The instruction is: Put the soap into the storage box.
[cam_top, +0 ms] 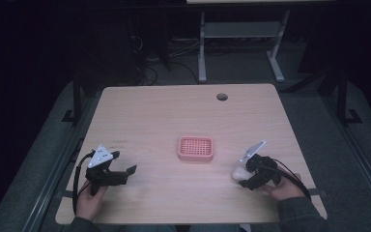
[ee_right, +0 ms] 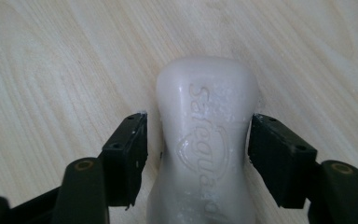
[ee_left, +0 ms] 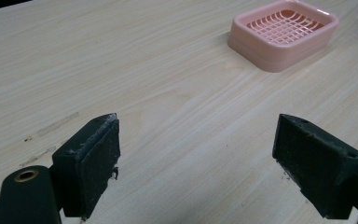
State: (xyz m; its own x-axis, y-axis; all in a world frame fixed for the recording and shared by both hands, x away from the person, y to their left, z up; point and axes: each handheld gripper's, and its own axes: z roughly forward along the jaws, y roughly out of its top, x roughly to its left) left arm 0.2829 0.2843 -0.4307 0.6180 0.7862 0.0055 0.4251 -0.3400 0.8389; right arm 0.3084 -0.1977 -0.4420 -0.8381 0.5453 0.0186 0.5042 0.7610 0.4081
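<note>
A pale wooden bench (cam_top: 174, 116) fills the middle of the high view. A pink dish (cam_top: 195, 148) with a grid insert sits near its centre. At lower left, the left tool (cam_top: 125, 172) is held by a hand (cam_top: 89, 203) just above the bench, its jaws spread wide with nothing between them; in the left gripper view the dish (ee_left: 284, 33) lies at upper right, well apart from the jaws. At lower right, the right tool (cam_top: 241, 176) straddles a white soap (cam_top: 239, 172) lying on the bench. In the right gripper view the soap (ee_right: 205, 154) sits between the jaws; the right jaw touches its side, while a thin gap shows at the left jaw, so a firm grasp cannot be told.
</note>
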